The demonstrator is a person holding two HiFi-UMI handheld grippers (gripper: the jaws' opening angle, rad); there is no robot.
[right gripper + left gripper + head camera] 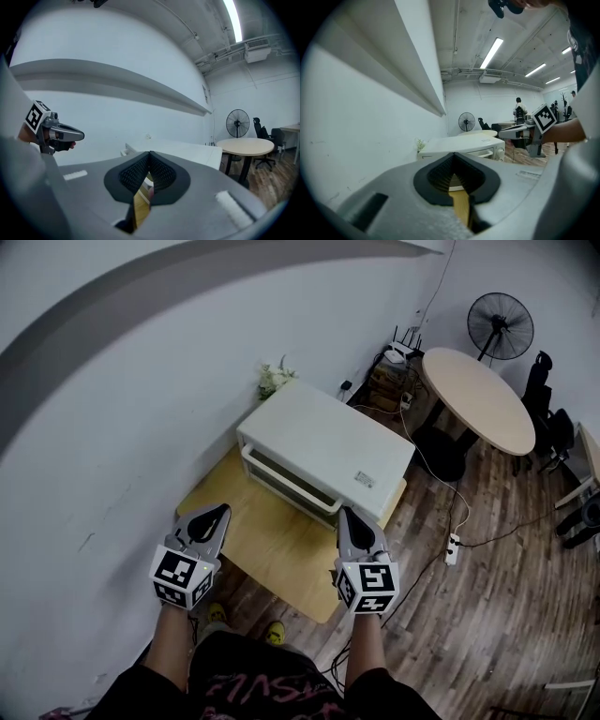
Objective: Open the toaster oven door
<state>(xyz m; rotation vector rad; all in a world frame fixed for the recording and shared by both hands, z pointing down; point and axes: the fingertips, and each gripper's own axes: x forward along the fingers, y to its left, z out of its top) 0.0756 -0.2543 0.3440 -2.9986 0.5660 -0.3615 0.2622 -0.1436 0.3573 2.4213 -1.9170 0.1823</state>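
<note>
The white toaster oven stands on a small wooden table, its door shut. The door's long handle faces me. My left gripper hovers over the table's near left part, short of the oven front, jaws shut and empty. My right gripper hangs level with it near the oven's front right corner, also shut on nothing. In the left gripper view the shut jaws point at the oven. In the right gripper view the shut jaws point at the oven.
A white wall runs close along the left. A small plant stands behind the oven. To the right are a round table, a standing fan, chairs, and a power strip with cables on the wood floor.
</note>
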